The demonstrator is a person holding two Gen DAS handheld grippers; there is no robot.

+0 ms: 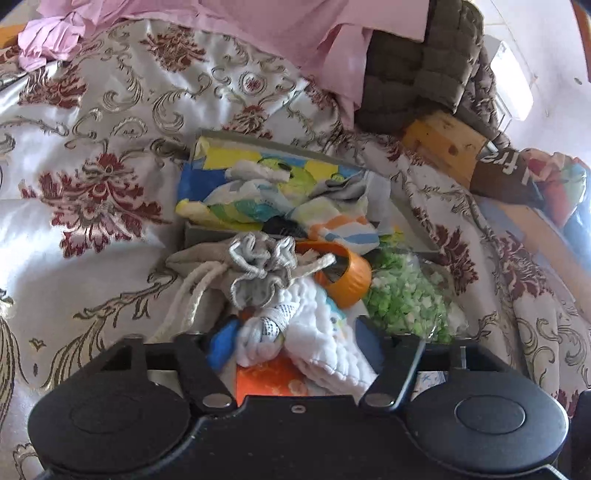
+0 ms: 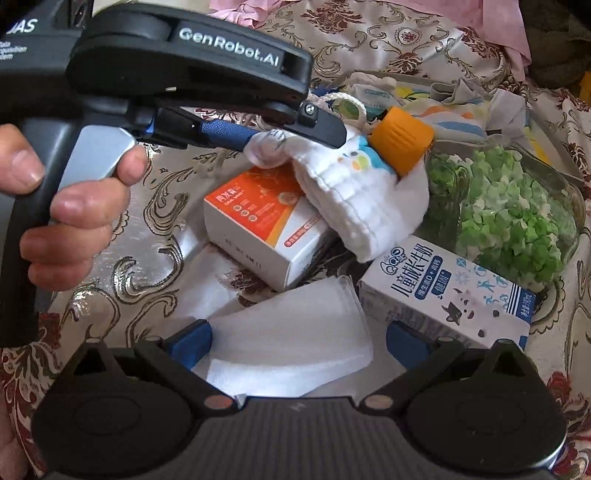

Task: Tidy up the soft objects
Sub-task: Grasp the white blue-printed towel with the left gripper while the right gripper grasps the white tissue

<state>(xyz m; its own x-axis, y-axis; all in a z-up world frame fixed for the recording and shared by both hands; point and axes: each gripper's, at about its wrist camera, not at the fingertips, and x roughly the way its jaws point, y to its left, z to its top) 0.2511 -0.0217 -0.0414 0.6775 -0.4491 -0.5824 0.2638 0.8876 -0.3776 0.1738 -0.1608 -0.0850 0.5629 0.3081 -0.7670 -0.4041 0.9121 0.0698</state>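
- The left tool (image 1: 291, 343) is pinching a white quilted cloth (image 1: 325, 332); in the right wrist view the cloth is bunched at its blue pads (image 2: 229, 131) and the rest hangs down
- A hand (image 2: 62, 206) grips this tool's handle, with one finger on the silver trigger
- The hanging cloth drapes over an orange-and-white box (image 2: 258, 218) and touches the orange lid (image 2: 402, 140) of a clear jar (image 2: 509, 206) full of green bits, which lies on its side
- The right tool (image 2: 295, 343) is spread wide, with a folded white sheet (image 2: 288, 317) lying flat between its blue pads; whether either pad touches it I cannot tell
- A blue-and-white milk carton (image 2: 443, 295) lies just beside the right pad, against the jar
- A grey drawstring pouch (image 1: 255, 273) sits just beyond the held cloth, touching the lid
- Behind it, a shallow grey tray (image 1: 207, 232) holds a heap of striped and coloured cloths (image 1: 280, 192)
- Everything rests on a floral satin cover (image 1: 92, 147); pink fabric (image 1: 295, 26) and a brown quilted cushion (image 1: 417, 74) lie at its far side
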